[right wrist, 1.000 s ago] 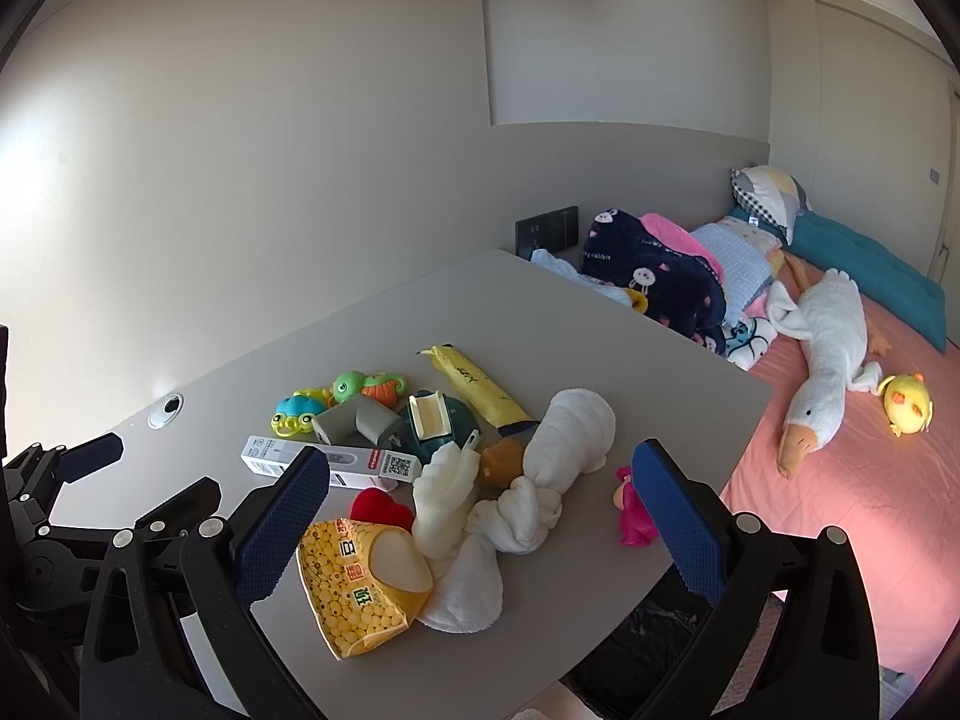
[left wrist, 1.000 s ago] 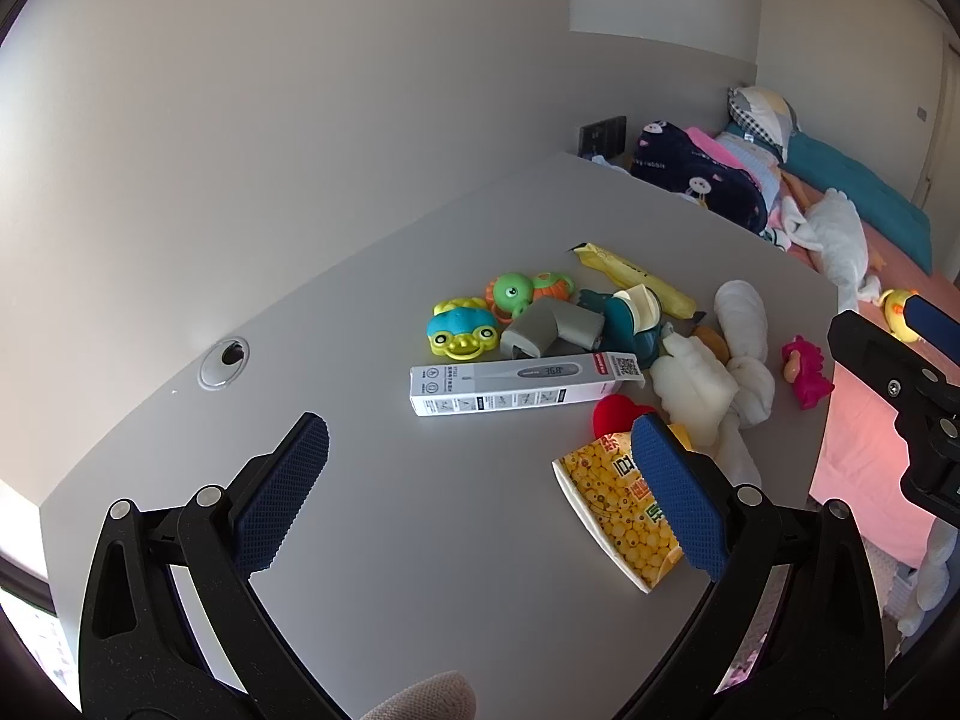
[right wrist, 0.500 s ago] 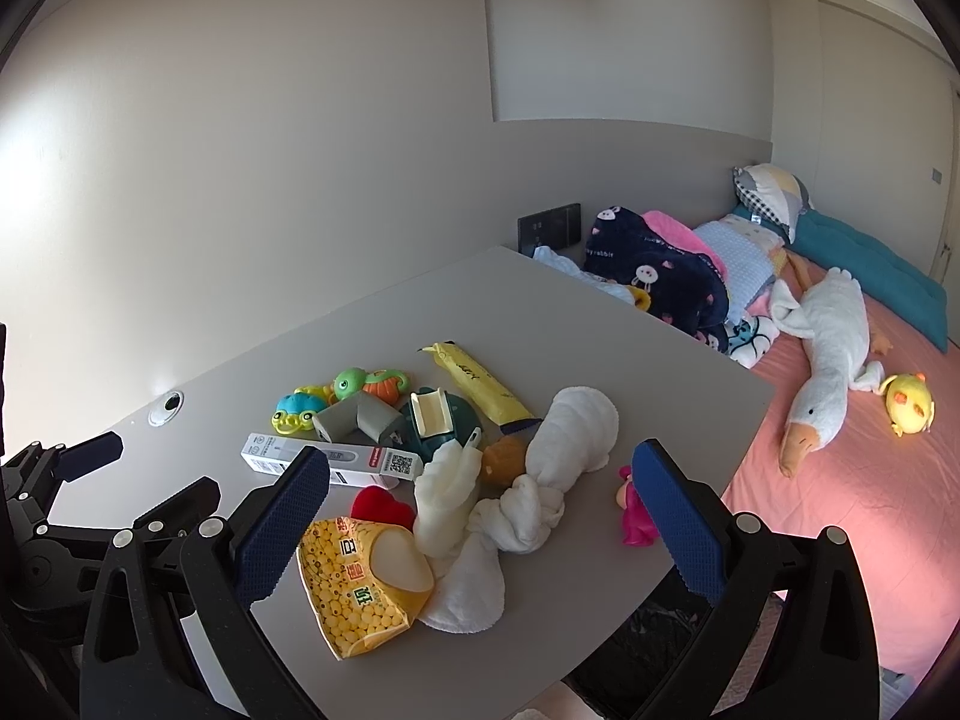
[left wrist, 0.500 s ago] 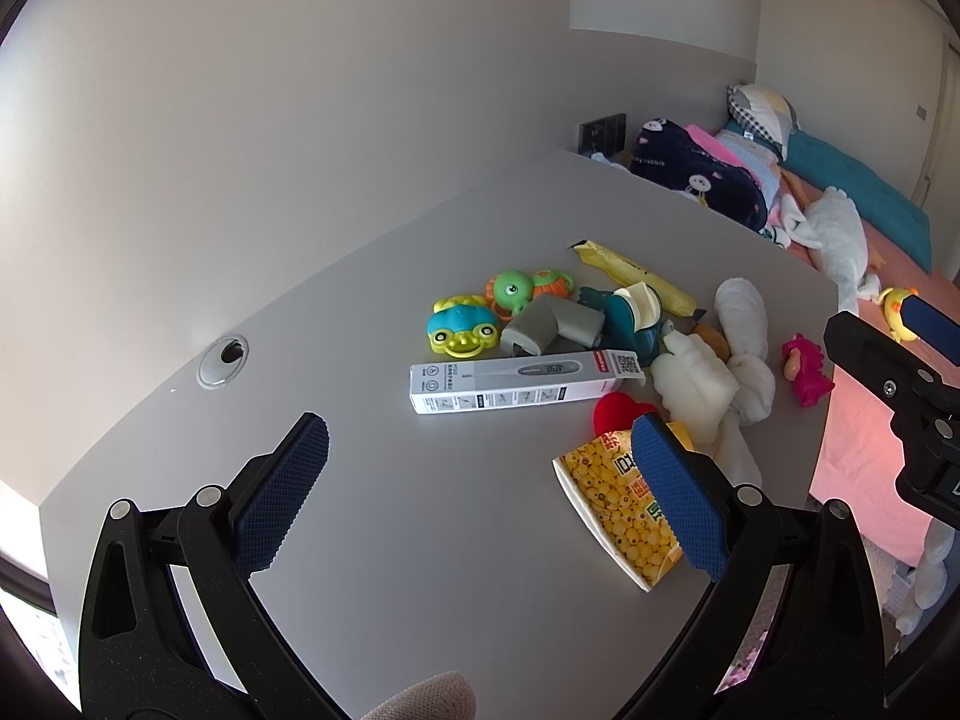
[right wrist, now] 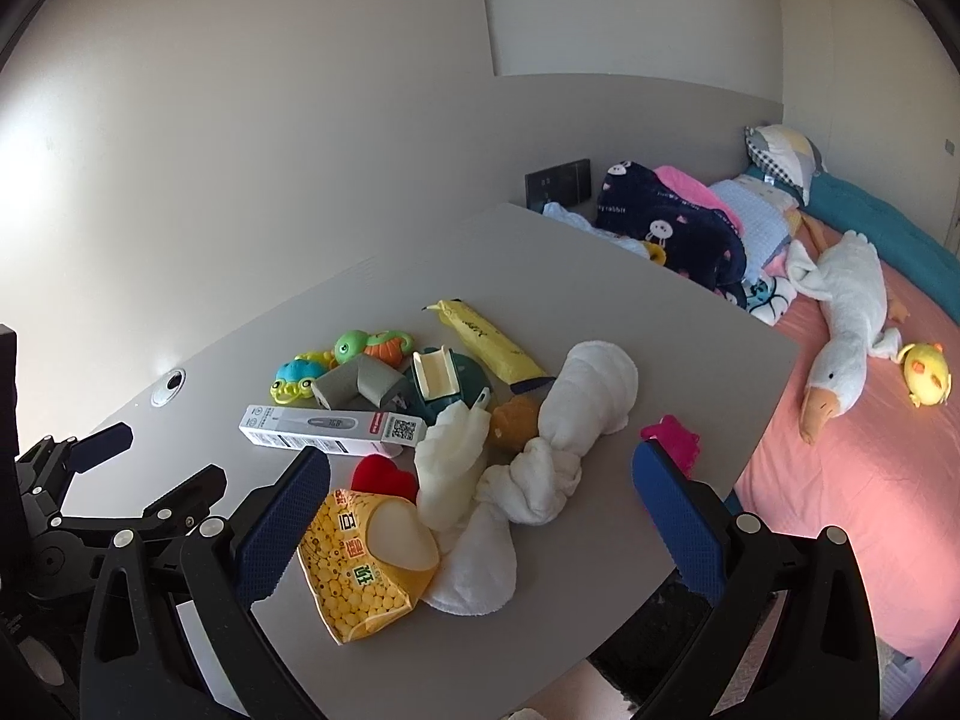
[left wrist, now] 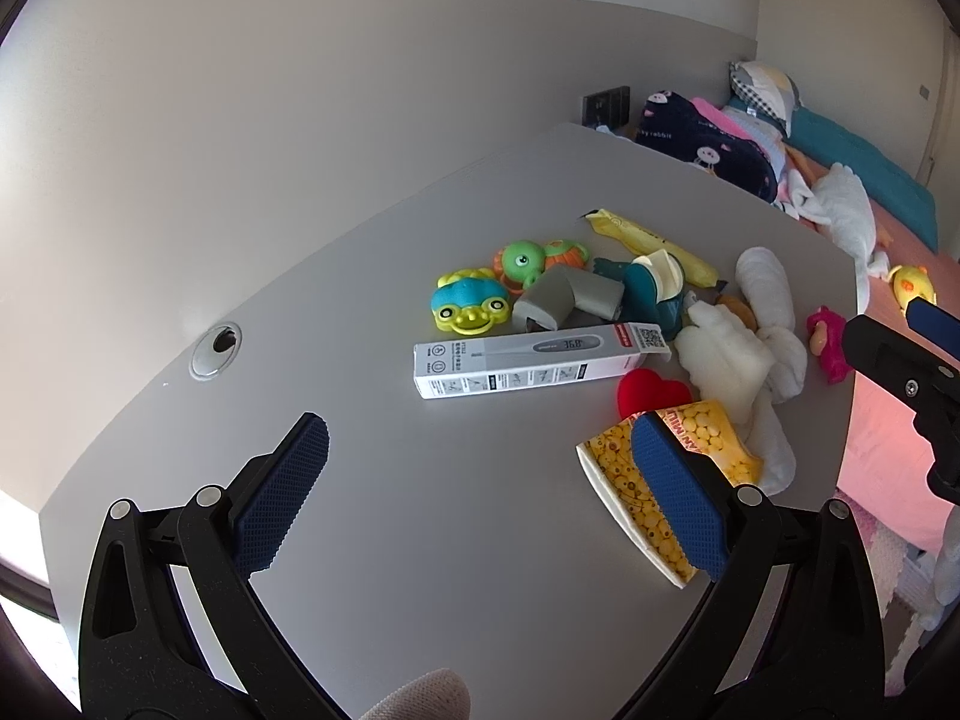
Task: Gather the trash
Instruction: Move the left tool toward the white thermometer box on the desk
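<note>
Grey table (left wrist: pixel 372 516): clutter grouped toward its far right part.
Item: white thermometer box (left wrist: pixel 540 352), lying flat, ahead of the left gripper (left wrist: pixel 480 498), between the lines of its fingers, apart from both pads.
Item: yellow snack bag (right wrist: pixel 366 564), opened, on its side, just beside the right gripper's (right wrist: pixel 480 516) left finger (right wrist: pixel 282 528); contact cannot be told.
Item: yellow wrapper (right wrist: pixel 486 342), farther back.
Item: white cloth (right wrist: pixel 540 456), knotted, between the right fingers, ahead of them.
Toys: frog (left wrist: pixel 471 306), turtle (left wrist: pixel 528 261).
Both grippers: jaws wide, empty, above the table.
</note>
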`<state>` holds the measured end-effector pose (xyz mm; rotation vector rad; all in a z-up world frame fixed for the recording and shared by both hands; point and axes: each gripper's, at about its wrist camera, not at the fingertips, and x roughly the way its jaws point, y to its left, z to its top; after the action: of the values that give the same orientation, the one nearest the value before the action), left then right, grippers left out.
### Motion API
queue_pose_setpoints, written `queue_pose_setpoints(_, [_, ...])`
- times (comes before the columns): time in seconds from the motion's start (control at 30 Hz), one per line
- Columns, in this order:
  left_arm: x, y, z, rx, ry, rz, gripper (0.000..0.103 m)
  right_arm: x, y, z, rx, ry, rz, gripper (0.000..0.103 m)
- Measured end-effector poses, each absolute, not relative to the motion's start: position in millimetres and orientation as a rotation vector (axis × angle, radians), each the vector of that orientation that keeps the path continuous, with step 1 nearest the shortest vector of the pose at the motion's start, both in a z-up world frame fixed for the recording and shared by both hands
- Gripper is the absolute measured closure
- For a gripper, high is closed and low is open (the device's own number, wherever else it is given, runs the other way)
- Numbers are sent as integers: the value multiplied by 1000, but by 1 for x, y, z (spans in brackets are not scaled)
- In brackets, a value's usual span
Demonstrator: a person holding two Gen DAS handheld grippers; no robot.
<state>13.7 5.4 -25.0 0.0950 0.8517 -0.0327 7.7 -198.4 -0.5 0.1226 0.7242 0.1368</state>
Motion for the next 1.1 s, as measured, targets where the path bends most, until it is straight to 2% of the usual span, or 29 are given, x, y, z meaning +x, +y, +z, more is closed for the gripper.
queue_pose_setpoints(0.33, [41, 9, -42, 137, 892, -45, 5, 32, -190, -22, 91, 816, 130, 3])
queue_pose_setpoints(0.53, [67, 9, -55, 182, 911, -74, 5, 51, -182, -39, 86, 865, 125, 10])
queue_pose_setpoints(0.7, [91, 8, -64, 246, 929, -128, 5, 67, -181, -53, 108, 896, 110, 21])
queue_pose_setpoints(0.9, [114, 6, -77, 281, 963, -220, 5, 78, -178, -59, 75, 909, 70, 26])
queue_pose_setpoints(1.0, [122, 3, -85, 310, 984, -274, 6, 82, -175, -60, 62, 907, 51, 41])
queue_pose_setpoints(1.1, [127, 2, -91, 317, 999, -333, 8, 85, -174, -61, 44, 908, 41, 48])
